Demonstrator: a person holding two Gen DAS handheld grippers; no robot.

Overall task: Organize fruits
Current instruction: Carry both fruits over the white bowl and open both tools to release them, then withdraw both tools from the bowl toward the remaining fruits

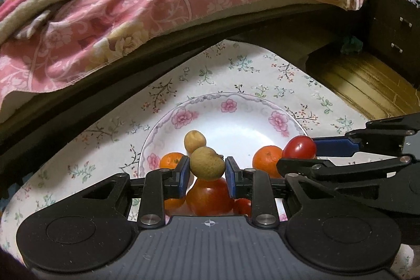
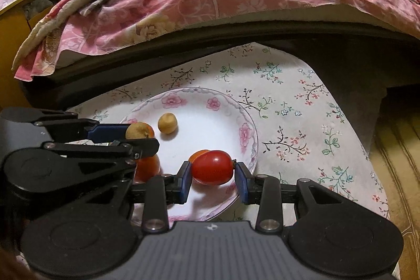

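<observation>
Fruits are being gathered onto the flowered plate [image 1: 228, 106], which sits on a floral tablecloth [image 1: 275, 75] beside a bed with a pink quilt [image 1: 131, 7]. Largest of the fruit is a red tomato [image 1: 210, 197] lying on the plate just below the left gripper [image 1: 207, 171]. Next come a second red tomato [image 2: 212, 167] and three oranges: one [image 1: 267, 160] near the right side of the plate, one [image 1: 170, 160] at the left and one [image 1: 173, 202] partly hidden under the left gripper's finger. Smallest are two tan, longan-like fruits. One [image 1: 194, 141] rests on the plate. The other [image 1: 207, 166] is pinched between the left gripper's blue pads and held above the big tomato.

The right gripper [image 2: 212, 179] has its jaws set either side of the second tomato over the near rim of the plate. A narrow gap seems to show at the right pad, so I cannot tell whether it is clamped or just let go.

The step in hand looks like placing: both grippers carry or set fruit over the plate. The next move probably calls for lowering the longan onto a bare patch of plate, not on top of the tomato, where it would roll. Then the jaws should open gently and draw back.

No brand, label or readable writing shows anywhere.
</observation>
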